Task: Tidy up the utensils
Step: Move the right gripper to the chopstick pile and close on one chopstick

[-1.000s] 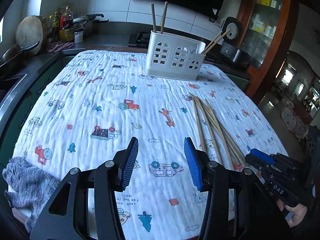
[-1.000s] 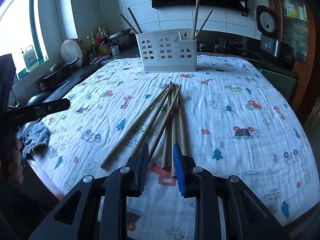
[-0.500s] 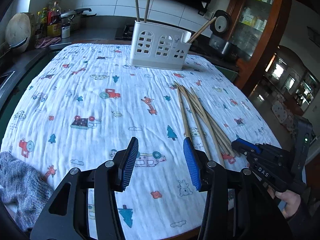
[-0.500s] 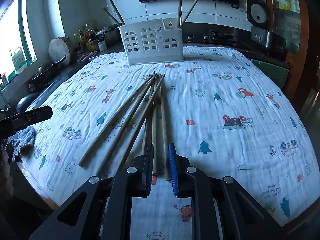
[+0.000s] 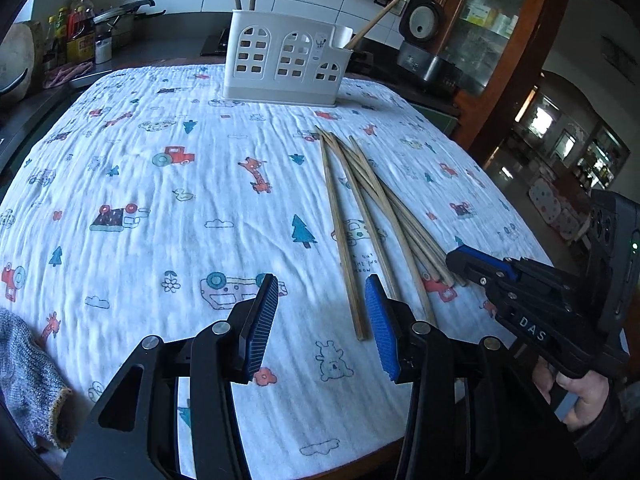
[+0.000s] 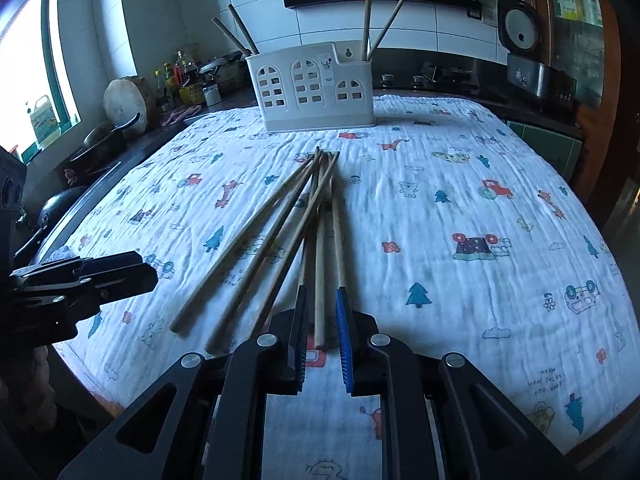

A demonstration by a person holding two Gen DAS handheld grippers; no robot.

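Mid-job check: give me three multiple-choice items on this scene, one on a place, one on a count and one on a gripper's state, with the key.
1. Where does the white holder stand?
A. at the far end of the cloth, beyond the loose chopsticks
B. at the near edge
C. on its side, mid-cloth

2. How many upright chopsticks are in the holder?
A. two
B. four
C. six

3. How is the left gripper?
A. shut on a chopstick
B. open, nothing between its pads
C. shut on the cloth

Key: 1 A, it stands past the fanned tips. 2 B, the right wrist view shows two at each end. 3 B, only cloth shows in the wide gap.
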